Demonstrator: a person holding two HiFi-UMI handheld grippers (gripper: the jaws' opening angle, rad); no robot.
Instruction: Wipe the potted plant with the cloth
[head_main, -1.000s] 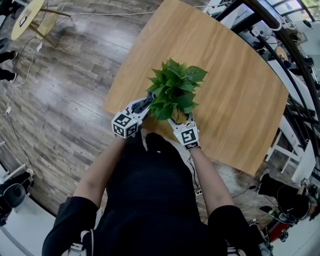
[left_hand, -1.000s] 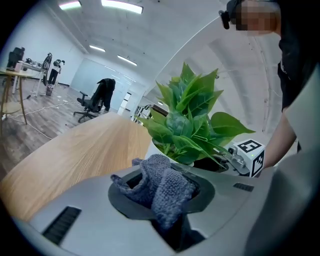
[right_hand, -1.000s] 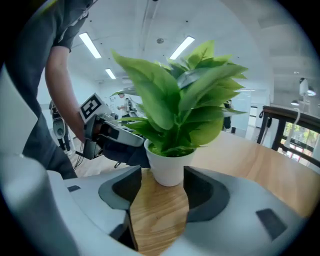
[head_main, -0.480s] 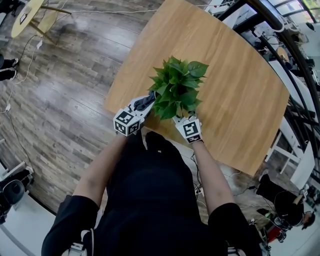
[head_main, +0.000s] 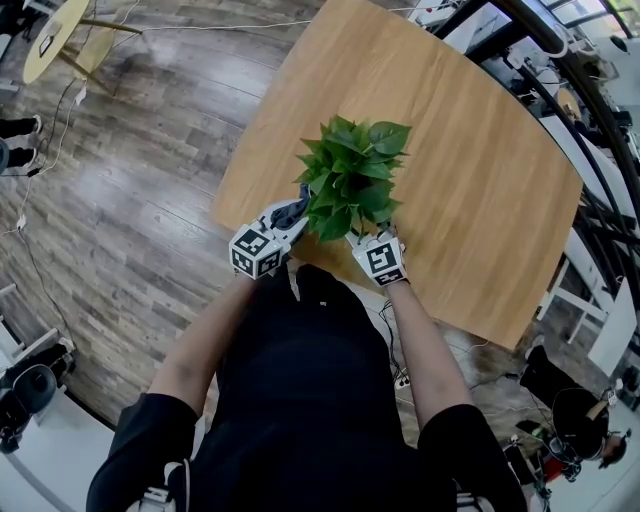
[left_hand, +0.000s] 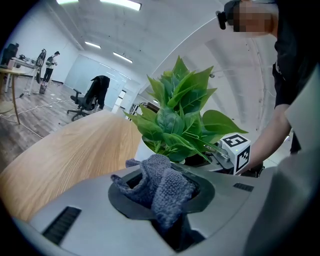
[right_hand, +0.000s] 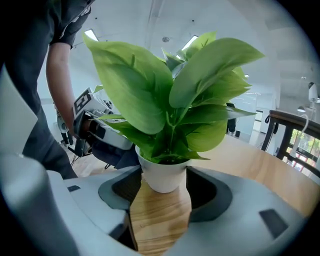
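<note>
**Left gripper** (head_main: 288, 216) (left_hand: 161, 200): jaws clenched on a bunched grey-blue cloth (left_hand: 162, 186) (head_main: 293, 211), which bulges up and out past the jaw tips. The cloth sits just beside the near-left side of the potted plant (head_main: 352, 180) (left_hand: 180, 120), close under its lowest leaves; whether it touches them cannot be told.

**Right gripper** (head_main: 368, 236) (right_hand: 161, 200): jaws released and spread wide. The plant's white pot (right_hand: 162, 175) stands upright on the table between the jaw tips, filling almost the whole gap. Contact between the tips and the pot wall cannot be told. Bare wood shows between the jaws nearer than the pot.

**Surroundings:** the plant stands near the near-left edge of a light wooden table (head_main: 470, 150) (left_hand: 65, 150) (right_hand: 160, 220), with the two grippers flanking it from the near side. In the right gripper view the broad leaves hide most of what lies beyond. The left gripper (right_hand: 97, 127) with its cloth shows to the left of the pot, under the person's forearm (right_hand: 59, 75). In the left gripper view the right gripper's marker cube (left_hand: 236, 151) shows to the right of the foliage. A dark office chair (left_hand: 92, 96) stands far off on the plank floor (head_main: 120, 180).
</note>
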